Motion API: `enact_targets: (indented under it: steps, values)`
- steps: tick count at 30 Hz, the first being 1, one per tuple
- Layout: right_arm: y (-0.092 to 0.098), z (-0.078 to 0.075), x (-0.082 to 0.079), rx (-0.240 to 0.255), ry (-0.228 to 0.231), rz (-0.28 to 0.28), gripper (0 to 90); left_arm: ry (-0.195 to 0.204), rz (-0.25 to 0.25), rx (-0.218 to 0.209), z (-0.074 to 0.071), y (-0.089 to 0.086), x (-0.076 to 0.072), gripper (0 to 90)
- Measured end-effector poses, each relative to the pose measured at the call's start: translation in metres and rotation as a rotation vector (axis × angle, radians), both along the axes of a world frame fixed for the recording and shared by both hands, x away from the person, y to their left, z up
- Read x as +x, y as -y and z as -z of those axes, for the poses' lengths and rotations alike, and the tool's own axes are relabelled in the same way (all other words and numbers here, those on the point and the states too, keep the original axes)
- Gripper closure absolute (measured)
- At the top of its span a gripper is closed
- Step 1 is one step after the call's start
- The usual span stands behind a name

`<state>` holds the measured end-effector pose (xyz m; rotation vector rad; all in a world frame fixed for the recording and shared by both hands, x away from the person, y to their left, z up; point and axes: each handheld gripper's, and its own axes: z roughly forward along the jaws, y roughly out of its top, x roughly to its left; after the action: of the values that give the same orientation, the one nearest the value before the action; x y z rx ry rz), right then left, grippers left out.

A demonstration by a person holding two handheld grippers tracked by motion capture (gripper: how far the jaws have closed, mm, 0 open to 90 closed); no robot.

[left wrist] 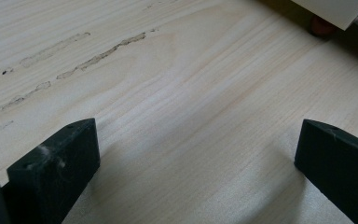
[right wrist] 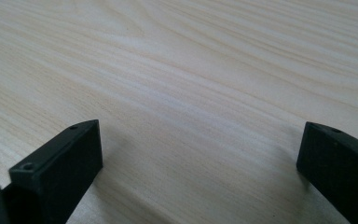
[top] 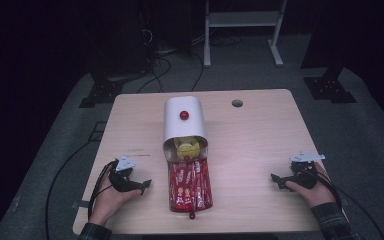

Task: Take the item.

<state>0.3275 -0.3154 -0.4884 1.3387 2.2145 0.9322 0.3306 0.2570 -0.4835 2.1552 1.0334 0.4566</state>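
A white rounded box (top: 183,123) with a red knob (top: 183,114) lies on its side in the middle of the wooden table (top: 260,135), its mouth toward me with something yellow (top: 187,148) inside. A flat drawer of red packets (top: 189,186) sticks out in front of it, ending in a small red knob (top: 192,216). My left gripper (top: 144,186) rests on the table left of the drawer, open and holding nothing (left wrist: 196,154). My right gripper (top: 276,179) rests at the table's right, also open and holding nothing (right wrist: 200,154). In the left gripper view the box's white corner (left wrist: 331,11) shows at the top right.
A round cable hole (top: 237,103) sits in the table's far right part. Glue-like scuff marks (left wrist: 74,53) streak the wood ahead of the left gripper. Beyond the table stand a white frame (top: 242,30), dark stands and cables on a grey floor.
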Motion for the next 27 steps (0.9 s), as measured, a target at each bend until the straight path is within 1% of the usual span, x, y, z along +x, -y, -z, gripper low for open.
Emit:
enact_targets:
  steps: [6,7,10,12,13,15,16,19,20,21,23,24,27]
  values:
    - [0.0,0.0,0.0,0.0,0.0,0.0,0.0,0.001,-0.005,0.0,0.0,0.0,0.0,0.6]
    - [0.0,0.0,0.0,0.0,0.0,0.0,0.0,0.004,-0.005,-0.002,-0.002,-0.001,-0.001,4.3]
    - [0.0,0.0,0.0,0.0,0.0,0.0,0.0,-0.004,-0.002,0.002,-0.003,-0.001,-0.002,6.9]
    - [0.0,0.0,0.0,0.0,0.0,0.0,0.0,-0.006,0.002,0.002,-0.004,-0.001,-0.003,11.2]
    - [0.0,0.0,0.0,0.0,0.0,0.0,0.0,-0.011,-0.001,0.001,-0.005,-0.002,-0.004,11.2]
    - [0.0,0.0,0.0,0.001,0.0,0.0,0.0,-0.007,0.001,-0.005,-0.007,-0.002,-0.005,12.7]
    - [0.0,0.0,0.0,0.001,0.0,0.001,0.0,-0.001,0.003,0.001,-0.008,-0.003,-0.005,14.3]
    - [0.0,0.0,0.0,0.0,0.0,0.0,0.0,-0.006,0.009,-0.006,-0.01,-0.005,-0.006,15.1]
    - [0.0,0.0,0.0,0.0,0.0,0.0,0.0,-0.006,0.009,-0.006,-0.01,-0.005,-0.006,17.2]
    - [0.0,0.0,0.0,0.001,0.0,0.0,0.0,-0.004,0.012,-0.025,-0.011,-0.006,-0.007,18.4]
    - [0.0,0.0,0.0,0.001,0.0,0.0,0.0,-0.001,0.012,-0.028,-0.013,-0.007,-0.008,19.9]
    - [0.0,0.0,0.0,0.001,0.0,0.0,0.0,0.007,0.005,-0.032,-0.016,-0.008,-0.009,20.9]
    - [0.0,0.0,0.0,0.001,0.0,0.0,0.0,0.009,0.002,-0.047,-0.018,-0.009,-0.01,21.8]
